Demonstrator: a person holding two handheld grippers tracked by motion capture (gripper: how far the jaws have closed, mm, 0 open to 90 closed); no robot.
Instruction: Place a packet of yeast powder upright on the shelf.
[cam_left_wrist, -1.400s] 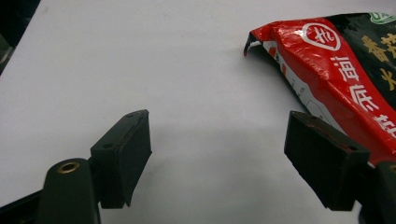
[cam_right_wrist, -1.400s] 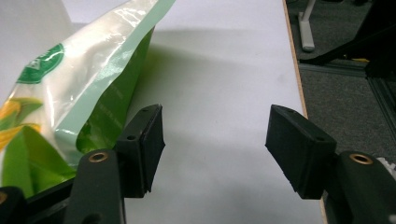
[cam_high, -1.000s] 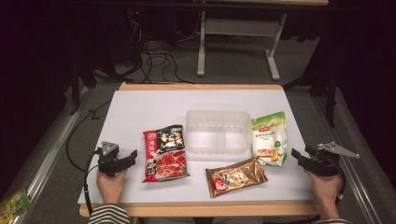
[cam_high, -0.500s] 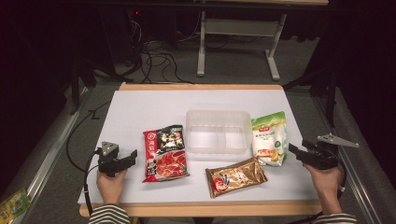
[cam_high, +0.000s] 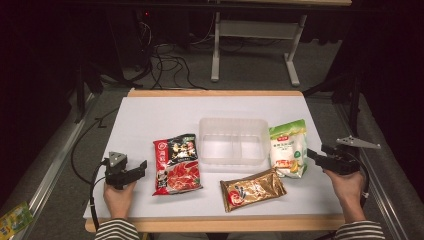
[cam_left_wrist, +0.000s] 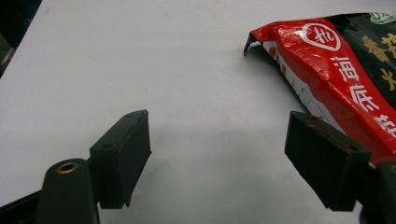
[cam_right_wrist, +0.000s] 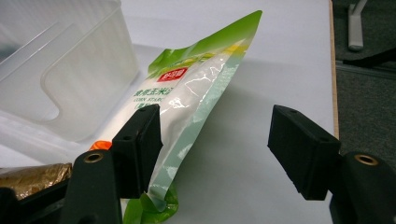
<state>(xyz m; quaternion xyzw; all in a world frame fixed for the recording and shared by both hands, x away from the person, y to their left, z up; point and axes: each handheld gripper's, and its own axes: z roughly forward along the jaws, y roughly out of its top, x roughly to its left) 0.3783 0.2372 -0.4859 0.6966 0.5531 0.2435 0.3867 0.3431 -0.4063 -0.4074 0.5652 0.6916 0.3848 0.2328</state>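
A clear plastic container (cam_high: 233, 141) with two compartments stands mid-table. A red and black packet (cam_high: 176, 163) lies to its left, a green and white pouch (cam_high: 288, 147) to its right, and a gold packet (cam_high: 252, 189) in front. My left gripper (cam_high: 142, 167) is open near the table's left front, its jaws pointing at the red and black packet (cam_left_wrist: 345, 79), whose edge lies beside the right jaw. My right gripper (cam_high: 311, 154) is open at the right, and the edge of the green and white pouch (cam_right_wrist: 187, 102) reaches between its jaws beside the left one.
The white table top (cam_high: 150, 120) has bare room at the back and left. Its wooden front edge (cam_high: 215, 224) lies near my forearms. Cables (cam_high: 165, 60) and a desk frame (cam_high: 250, 35) are on the floor beyond. The container's wall (cam_right_wrist: 70, 79) stands left of the pouch.
My right gripper has moved left and slightly up toward the green and white pouch. The left gripper has stayed where it was.
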